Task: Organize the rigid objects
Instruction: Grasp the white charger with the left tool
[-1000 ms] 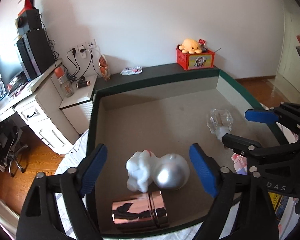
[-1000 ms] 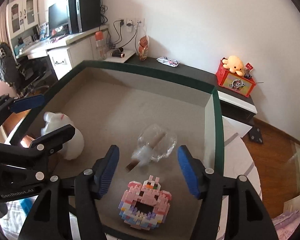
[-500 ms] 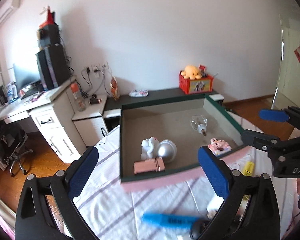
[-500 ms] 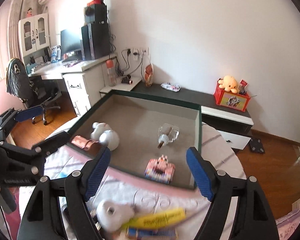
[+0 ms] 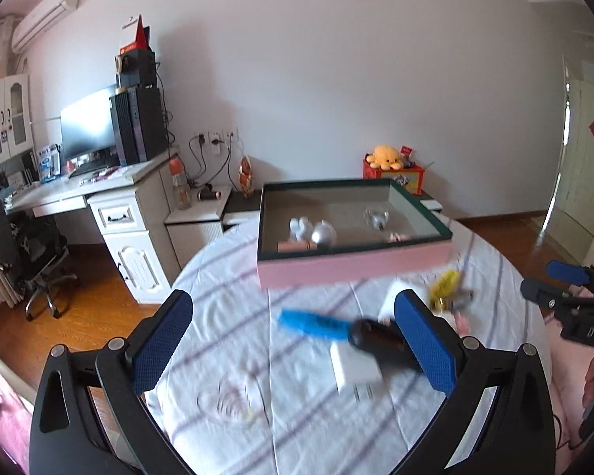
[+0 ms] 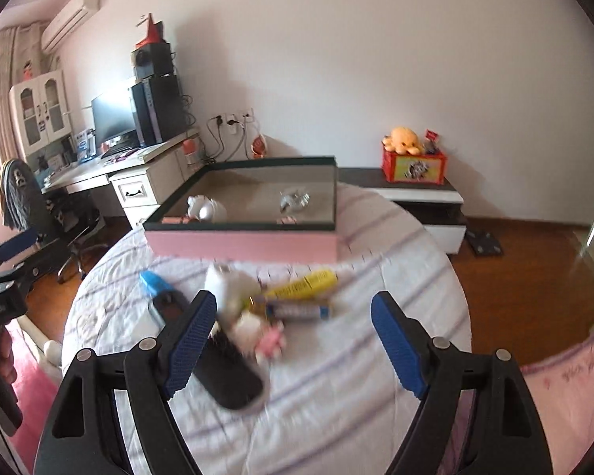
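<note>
Both grippers pulled back from the pink-sided box with the dark green rim (image 5: 354,263), empty.

The left gripper (image 5: 293,346) gapes wide; the right gripper (image 6: 293,350) is opening, holding nothing. A second ago they hovered inside the box; now loose pieces like the blue marker (image 5: 315,322) and yellow tube (image 6: 303,285) await sorting.

One pink box (image 5: 354,265) stands on the worktop (image 5: 225,340), and four things lie inside it: one white figure (image 5: 300,227), one silver ball (image 5: 324,233), one copper-coloured case (image 5: 297,246) and one clear plastic piece (image 5: 376,217); a fifth, pink one (image 5: 396,237) barely shows over the rim. Loose on the cloth: one blue marker (image 5: 313,322), one yellow marker (image 6: 303,285), one dark oval thing (image 5: 380,342), one white plug (image 5: 354,368), one white roundish thing (image 6: 227,289), one small pink toy (image 6: 269,340). Two grippers, each with two blue fingers (image 5: 164,340)
</note>
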`<state>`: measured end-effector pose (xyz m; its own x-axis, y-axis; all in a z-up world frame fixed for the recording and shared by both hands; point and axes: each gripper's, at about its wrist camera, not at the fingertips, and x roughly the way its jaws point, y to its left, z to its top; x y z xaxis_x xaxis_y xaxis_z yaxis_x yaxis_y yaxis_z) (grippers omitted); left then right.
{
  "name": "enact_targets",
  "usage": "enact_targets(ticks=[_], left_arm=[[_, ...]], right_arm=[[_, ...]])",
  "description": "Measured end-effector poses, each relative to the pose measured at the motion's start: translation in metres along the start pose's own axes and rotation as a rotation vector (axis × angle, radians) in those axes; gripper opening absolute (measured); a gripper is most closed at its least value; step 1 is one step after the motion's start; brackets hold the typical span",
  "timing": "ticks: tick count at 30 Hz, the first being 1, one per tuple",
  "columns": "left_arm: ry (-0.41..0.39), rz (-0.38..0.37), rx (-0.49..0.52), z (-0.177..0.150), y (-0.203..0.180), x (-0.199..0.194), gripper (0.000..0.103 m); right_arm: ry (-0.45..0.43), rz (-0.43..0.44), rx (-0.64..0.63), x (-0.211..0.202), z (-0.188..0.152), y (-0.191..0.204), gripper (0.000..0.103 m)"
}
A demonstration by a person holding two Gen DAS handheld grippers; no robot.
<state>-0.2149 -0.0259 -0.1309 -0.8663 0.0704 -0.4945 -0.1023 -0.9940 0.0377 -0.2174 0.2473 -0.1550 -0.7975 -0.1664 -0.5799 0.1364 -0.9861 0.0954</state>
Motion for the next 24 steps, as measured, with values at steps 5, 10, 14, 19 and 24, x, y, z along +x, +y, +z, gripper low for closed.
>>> enact_targets(ticks=[5,10,14,19,24], left_arm=[[0.032,0.004,0.010,-0.017,-0.007,-0.004,0.103],[0.086,0.002,0.021,-0.030,-0.013,0.008,0.103],[0.128,-0.007,0.031,-0.040,-0.020,0.022,0.103],[0.170,-0.014,0.046,-0.049,-0.030,0.037,0.103],[0.190,-0.021,0.051,-0.053,-0.035,0.047,0.103]], right_arm=[[0.007,-0.030,0.019,-0.009,-0.011,-0.008,0.085],[0.019,-0.033,0.021,-0.009,-0.019,-0.011,0.086],[0.050,-0.023,0.022,0.001,-0.027,-0.012,0.086],[0.083,-0.017,0.023,0.013,-0.035,-0.013,0.086],[0.103,-0.014,0.025,0.021,-0.039,-0.015,0.086]])
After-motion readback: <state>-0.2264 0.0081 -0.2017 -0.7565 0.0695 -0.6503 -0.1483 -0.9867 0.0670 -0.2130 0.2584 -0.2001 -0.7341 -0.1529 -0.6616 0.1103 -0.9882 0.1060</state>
